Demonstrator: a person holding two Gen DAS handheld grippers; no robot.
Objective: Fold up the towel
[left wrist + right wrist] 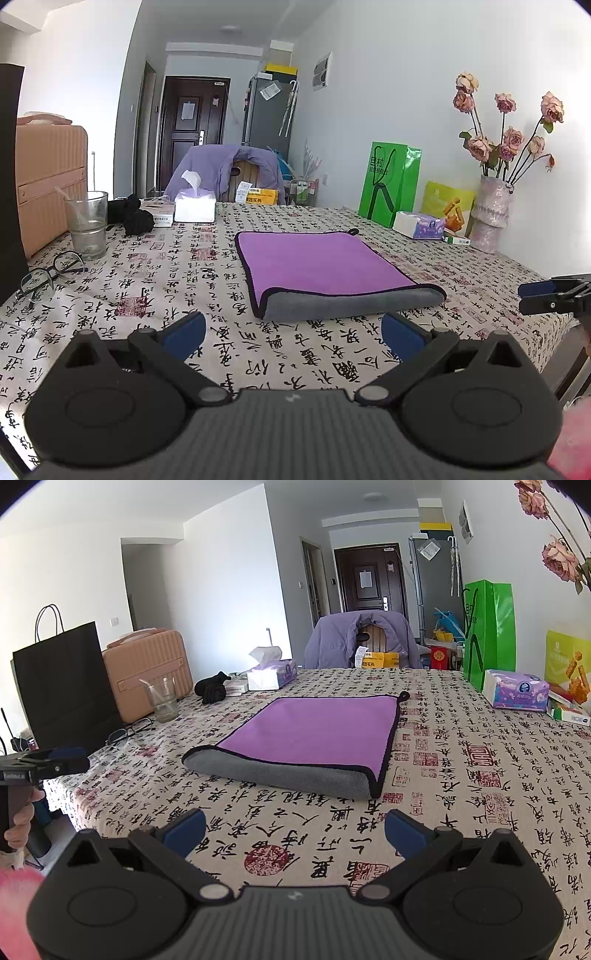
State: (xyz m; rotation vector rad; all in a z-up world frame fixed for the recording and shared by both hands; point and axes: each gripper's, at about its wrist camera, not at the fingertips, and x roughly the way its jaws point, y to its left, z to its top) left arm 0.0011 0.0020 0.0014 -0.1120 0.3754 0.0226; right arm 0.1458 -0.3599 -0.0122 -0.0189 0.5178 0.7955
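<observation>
Towel (325, 266), purple, folded once, grey fold edge crosswise nearest both grippers: lies at twelve o'clock of left gripper (293, 334) and right gripper (294, 829), jaws apart, equally near.

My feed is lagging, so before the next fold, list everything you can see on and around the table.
towel: 1, purple with grey underside, folded once, table centre
tablecloth: 1, cream with black calligraphy, covering table
glass: 1, clear, left side
eyeglasses: 1, dark frame, near glass
tissue boxes: 2, white and purple, far left and right
black cloth: 1, beside far tissue box
suitcase: 1, peach, left edge
black bag: 1, left
green bag: 1, right
vase of roses: 1, pink, right
chair with purple jacket: 1, far end
left tool: open, empty
right tool: open, empty
</observation>
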